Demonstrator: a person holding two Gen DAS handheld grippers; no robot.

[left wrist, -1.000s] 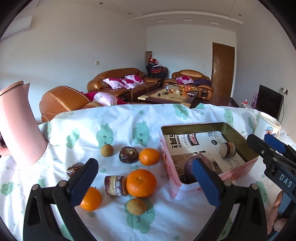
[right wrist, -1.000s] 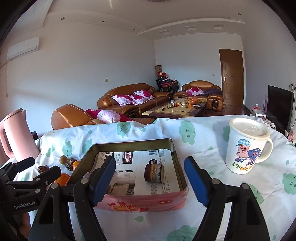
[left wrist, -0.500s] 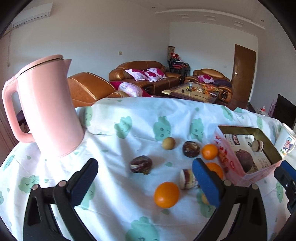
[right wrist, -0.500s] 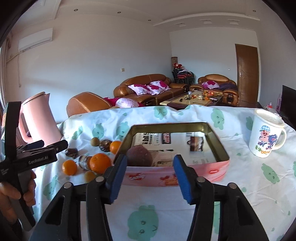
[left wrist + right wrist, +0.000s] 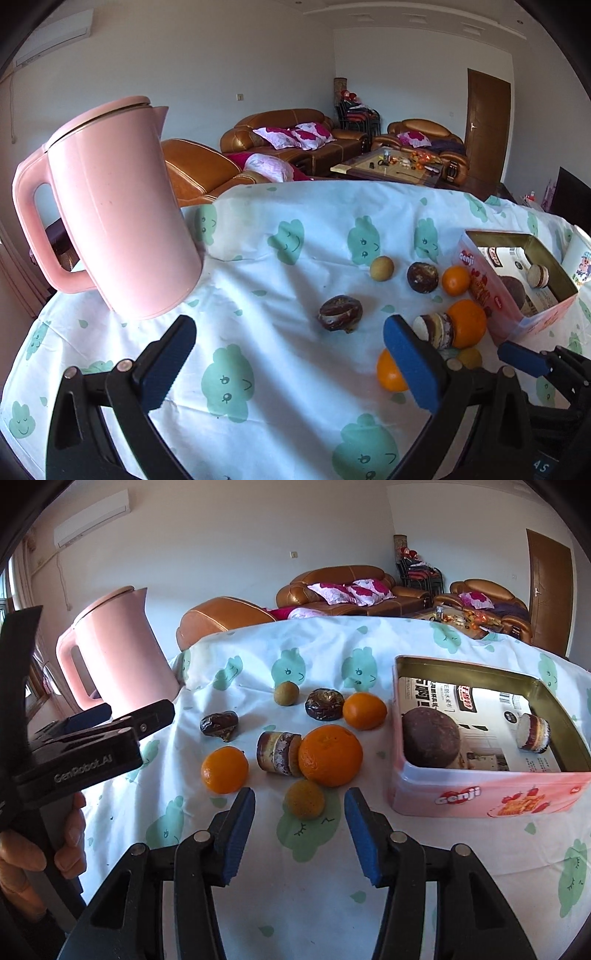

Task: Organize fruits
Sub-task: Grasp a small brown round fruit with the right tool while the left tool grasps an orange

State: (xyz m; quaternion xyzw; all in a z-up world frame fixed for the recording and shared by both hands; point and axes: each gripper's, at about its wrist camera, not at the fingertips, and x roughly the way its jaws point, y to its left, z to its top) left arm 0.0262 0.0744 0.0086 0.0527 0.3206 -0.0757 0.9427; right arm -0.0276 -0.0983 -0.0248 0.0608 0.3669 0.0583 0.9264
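- Left wrist view: left gripper hangs above the table with its jaws wide and nothing between them.
- Dark wrinkled fruit lies ahead of the jaws, toward the right finger; a pink kettle stands near the table's left edge.
- Pink tin sits toward the right edge, holding a dark round fruit and a small layered piece; a large orange touches its near wall, beside a layered roll.
- Right wrist view: right gripper has its jaws moderately wide, empty, with a small yellow-brown fruit just ahead of the gap between them.
- Beyond that fruit the large orange touches the layered roll; a smaller orange lies to the left, apart.
- Farther back sit a round tan fruit, a dark fruit and another orange.
- Tin stands to the right of the loose fruits; the left gripper shows at the left edge, held by a hand.
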